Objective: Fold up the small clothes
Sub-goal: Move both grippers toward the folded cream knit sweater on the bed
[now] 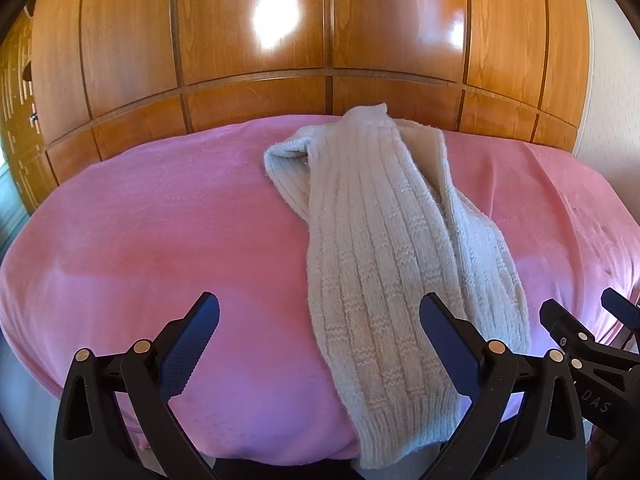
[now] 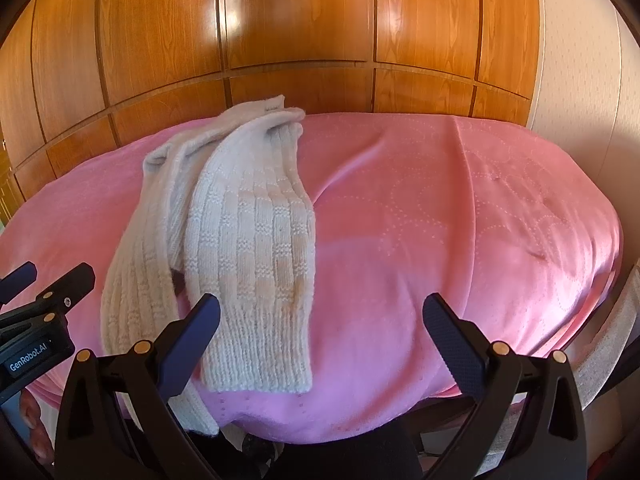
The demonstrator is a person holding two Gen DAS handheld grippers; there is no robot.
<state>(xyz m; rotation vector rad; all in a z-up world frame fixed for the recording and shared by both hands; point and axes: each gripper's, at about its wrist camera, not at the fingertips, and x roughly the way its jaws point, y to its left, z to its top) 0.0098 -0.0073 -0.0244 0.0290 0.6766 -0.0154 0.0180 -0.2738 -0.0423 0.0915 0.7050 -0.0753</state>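
Observation:
A cream ribbed knit garment point(image 1: 384, 248) lies in a long narrow strip on the pink blanket point(image 1: 160, 220), its near end hanging over the front edge. In the right wrist view the same knit garment point(image 2: 248, 232) lies left of centre, folded lengthwise with one layer over another. My left gripper point(image 1: 320, 312) is open just in front of the near end, the right finger resting over the knit. My right gripper point(image 2: 322, 312) is open too, its left finger point(image 2: 192, 344) over the garment's near hem. Nothing is held. The right gripper point(image 1: 580, 332) shows at the left wrist view's right edge.
A pink blanket point(image 2: 440, 220) covers the raised surface, with wrinkles toward the right. A glossy wooden panelled wardrobe point(image 1: 320, 40) stands right behind it. A pale wall point(image 2: 580, 80) is at the far right. The left gripper body point(image 2: 36, 320) appears at the left edge.

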